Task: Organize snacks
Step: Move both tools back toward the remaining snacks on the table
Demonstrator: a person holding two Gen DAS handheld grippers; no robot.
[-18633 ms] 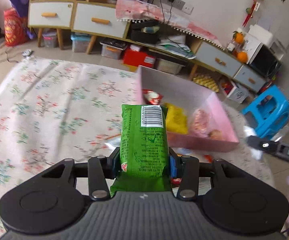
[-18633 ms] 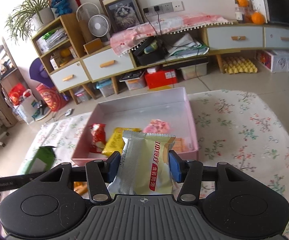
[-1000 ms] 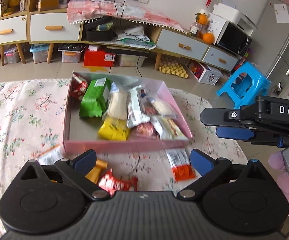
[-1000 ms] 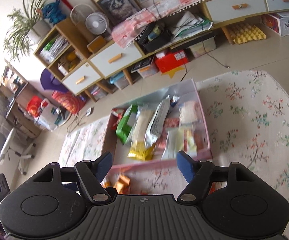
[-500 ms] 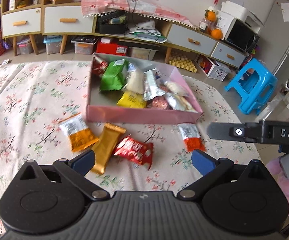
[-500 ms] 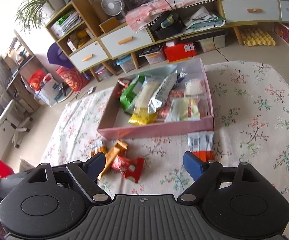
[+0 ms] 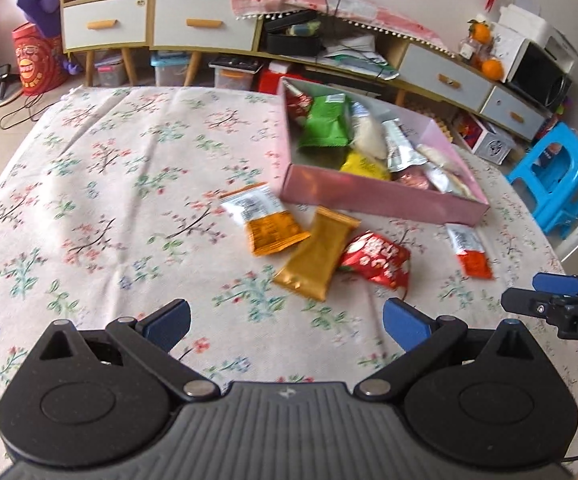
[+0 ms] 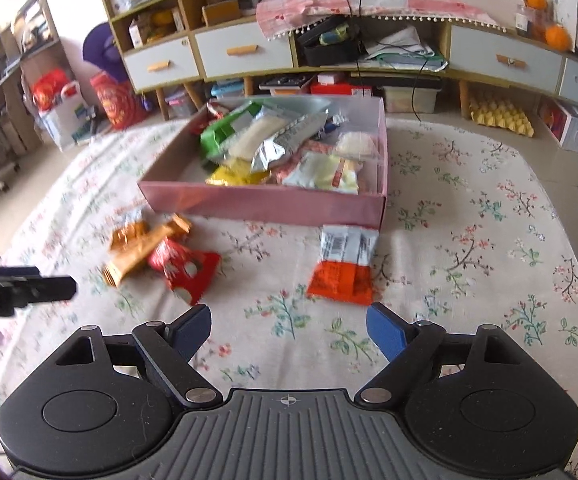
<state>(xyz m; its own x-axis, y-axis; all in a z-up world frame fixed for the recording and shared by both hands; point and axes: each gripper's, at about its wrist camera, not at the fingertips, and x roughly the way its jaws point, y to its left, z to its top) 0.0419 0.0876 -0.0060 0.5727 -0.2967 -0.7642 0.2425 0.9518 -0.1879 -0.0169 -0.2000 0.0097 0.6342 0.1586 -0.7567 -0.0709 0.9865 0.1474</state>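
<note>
A pink box on the floral cloth holds several snack packs. In front of it lie loose packs: an orange-and-white one, a gold bar pack, a red pack and a white-and-orange pack. My left gripper hangs open and empty just short of the gold and red packs. My right gripper is open and empty just short of the white-and-orange pack. Each gripper shows at the edge of the other's view.
The floral cloth covers the table, with wide bare cloth to the left. Behind stand low cabinets with drawers and storage bins on the floor. A blue stool stands off the table's right edge.
Both grippers have drawn back from the box and come down toward the loose packs, which now show in full. The right gripper's jaws stand wider and its view has rolled level.
</note>
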